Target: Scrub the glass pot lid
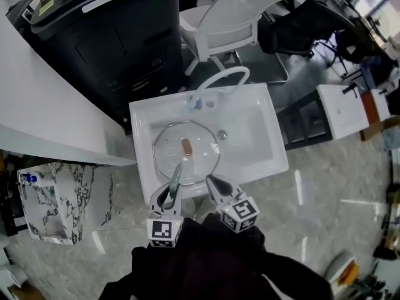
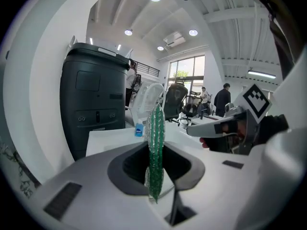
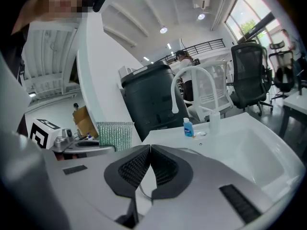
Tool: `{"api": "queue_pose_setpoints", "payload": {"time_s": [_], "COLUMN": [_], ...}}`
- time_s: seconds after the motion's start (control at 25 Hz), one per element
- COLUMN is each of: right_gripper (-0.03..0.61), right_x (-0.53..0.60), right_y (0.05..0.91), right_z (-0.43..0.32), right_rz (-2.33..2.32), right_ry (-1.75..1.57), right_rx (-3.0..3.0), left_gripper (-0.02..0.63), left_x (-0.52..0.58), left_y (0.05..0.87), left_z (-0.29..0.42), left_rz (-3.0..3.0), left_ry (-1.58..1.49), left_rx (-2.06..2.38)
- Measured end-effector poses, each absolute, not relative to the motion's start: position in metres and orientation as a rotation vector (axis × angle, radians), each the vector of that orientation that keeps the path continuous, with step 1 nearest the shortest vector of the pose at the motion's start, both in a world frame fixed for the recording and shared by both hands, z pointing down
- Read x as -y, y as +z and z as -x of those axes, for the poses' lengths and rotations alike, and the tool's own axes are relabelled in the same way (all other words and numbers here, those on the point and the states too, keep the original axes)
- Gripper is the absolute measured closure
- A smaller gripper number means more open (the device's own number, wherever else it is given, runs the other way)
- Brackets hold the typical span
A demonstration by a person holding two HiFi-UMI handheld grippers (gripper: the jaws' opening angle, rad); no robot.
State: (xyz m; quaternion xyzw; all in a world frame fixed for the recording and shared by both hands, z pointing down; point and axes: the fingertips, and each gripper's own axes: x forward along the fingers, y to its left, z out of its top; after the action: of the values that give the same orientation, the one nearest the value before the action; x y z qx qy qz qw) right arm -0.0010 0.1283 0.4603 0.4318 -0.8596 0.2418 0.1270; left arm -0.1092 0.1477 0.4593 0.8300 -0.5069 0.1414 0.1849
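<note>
Surface: white sink, rectangular basin, smooth glossy finish, standing on a grey marbled polished floor. White arched faucet at the far rim, with a small clear bottle with a blue label beside its base. Round metal drain in the basin floor.

Room: open office. Big black matte bin-like unit behind the sink to the left, white mesh-back chair behind it, black office chair further right. White counter along the left, with a marble-patterned box below it. White cabinet on the right. People stand by the windows in the left gripper view.

Glass pot lid: round, clear, thin metal rim, lying flat in the left part of the basin, with an oblong brown handle at its centre.

Left gripper: jaws clamped on a green scrub pad with a glittery mesh texture, flat, held edge-up. From the head view the pad's tip sits over the lid's near rim; can't tell whether it touches.

Right gripper: ribbed black jaw pads pressed together at the tips, nothing between them. It sits just beside the left one at the sink's near edge.
</note>
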Motion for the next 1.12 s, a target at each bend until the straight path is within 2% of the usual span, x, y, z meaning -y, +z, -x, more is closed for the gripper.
{"api": "queue_pose_setpoints", "payload": {"time_s": [0.6,1.12], "right_gripper": [0.572,0.569], "right_x": [-0.053,-0.015], "right_y": [0.506,0.564], "right_z": [-0.013,-0.063], "right_rz": [-1.298,-1.262], "right_ry": [0.777,0.922], "right_rx": [2.367,2.225], "left_gripper": [0.549,0.549], "left_x": [-0.095,-0.061], "left_y": [0.508,0.528], "left_z": [0.128,0.122], "left_rz": [-2.287,-2.197], "left_ry": [0.535,0.603], "left_rx": [1.398,1.426]}}
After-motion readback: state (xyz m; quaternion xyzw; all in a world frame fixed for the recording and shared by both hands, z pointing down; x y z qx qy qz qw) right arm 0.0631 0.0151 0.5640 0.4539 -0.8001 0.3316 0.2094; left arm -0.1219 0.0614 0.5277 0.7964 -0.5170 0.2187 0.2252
